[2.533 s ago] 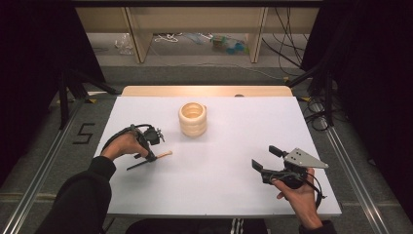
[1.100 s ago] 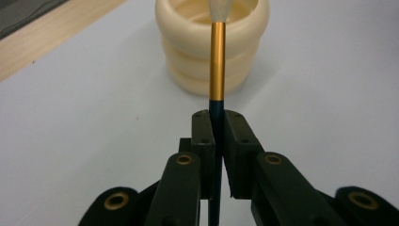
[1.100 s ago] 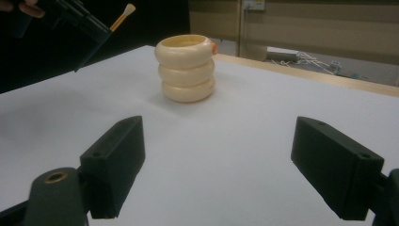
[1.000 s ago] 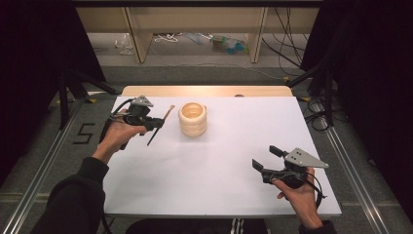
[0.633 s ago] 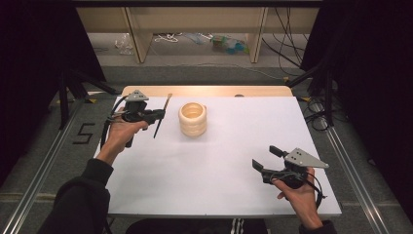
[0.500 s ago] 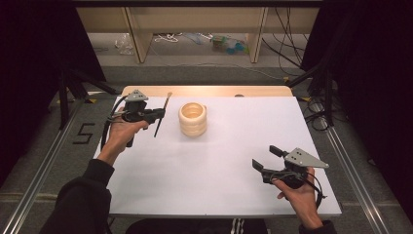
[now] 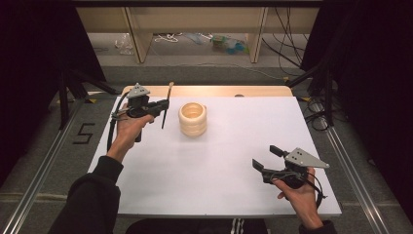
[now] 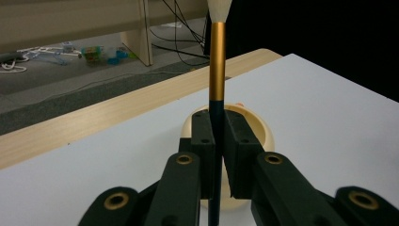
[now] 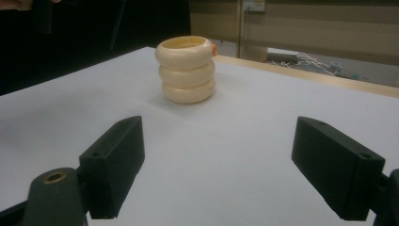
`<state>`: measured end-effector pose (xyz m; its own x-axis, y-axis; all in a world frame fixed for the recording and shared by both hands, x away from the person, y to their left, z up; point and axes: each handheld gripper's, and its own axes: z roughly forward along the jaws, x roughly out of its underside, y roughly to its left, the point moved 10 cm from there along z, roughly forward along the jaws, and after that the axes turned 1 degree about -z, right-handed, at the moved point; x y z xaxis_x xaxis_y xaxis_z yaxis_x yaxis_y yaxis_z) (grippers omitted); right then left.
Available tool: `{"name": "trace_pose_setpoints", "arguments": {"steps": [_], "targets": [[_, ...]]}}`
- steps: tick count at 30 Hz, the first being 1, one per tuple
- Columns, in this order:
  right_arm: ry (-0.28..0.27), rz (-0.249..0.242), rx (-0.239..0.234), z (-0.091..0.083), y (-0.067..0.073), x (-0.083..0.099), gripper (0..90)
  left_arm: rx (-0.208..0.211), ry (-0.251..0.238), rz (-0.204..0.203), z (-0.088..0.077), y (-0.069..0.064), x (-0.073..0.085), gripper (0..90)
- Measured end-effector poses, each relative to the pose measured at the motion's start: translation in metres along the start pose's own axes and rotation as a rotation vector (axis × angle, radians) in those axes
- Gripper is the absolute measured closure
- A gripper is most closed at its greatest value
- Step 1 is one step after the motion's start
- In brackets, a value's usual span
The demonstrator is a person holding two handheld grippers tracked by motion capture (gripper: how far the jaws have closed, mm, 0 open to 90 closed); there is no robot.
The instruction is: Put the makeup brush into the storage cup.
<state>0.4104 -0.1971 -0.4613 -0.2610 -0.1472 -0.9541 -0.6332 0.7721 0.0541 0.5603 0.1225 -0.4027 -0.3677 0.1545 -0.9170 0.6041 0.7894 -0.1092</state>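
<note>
Two grippers worked the white table (image 7: 219, 165); the left gripper (image 7: 157, 107) clamped a brush (image 8: 217, 61) upright by its dark handle, just beside the cream ringed holder (image 7: 193, 119); the right gripper (image 7: 265, 158) sat well apart, jaws wide, holding nothing.

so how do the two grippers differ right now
The left gripper is shut on a brush, raised beside the cream ridged holder. The right gripper is open and empty, near the table's front edge, far from the holder. Both have black jaws and a grey plate.
</note>
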Motion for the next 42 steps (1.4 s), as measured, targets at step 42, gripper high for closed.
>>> {"name": "trace_pose_setpoints", "arguments": {"steps": [42], "targets": [[-0.013, 0.008, -0.006, 0.0, 0.002, -0.002, 16.5, -0.016, -0.126, -0.003, 0.036, -0.016, -0.038, 83.5]]}}
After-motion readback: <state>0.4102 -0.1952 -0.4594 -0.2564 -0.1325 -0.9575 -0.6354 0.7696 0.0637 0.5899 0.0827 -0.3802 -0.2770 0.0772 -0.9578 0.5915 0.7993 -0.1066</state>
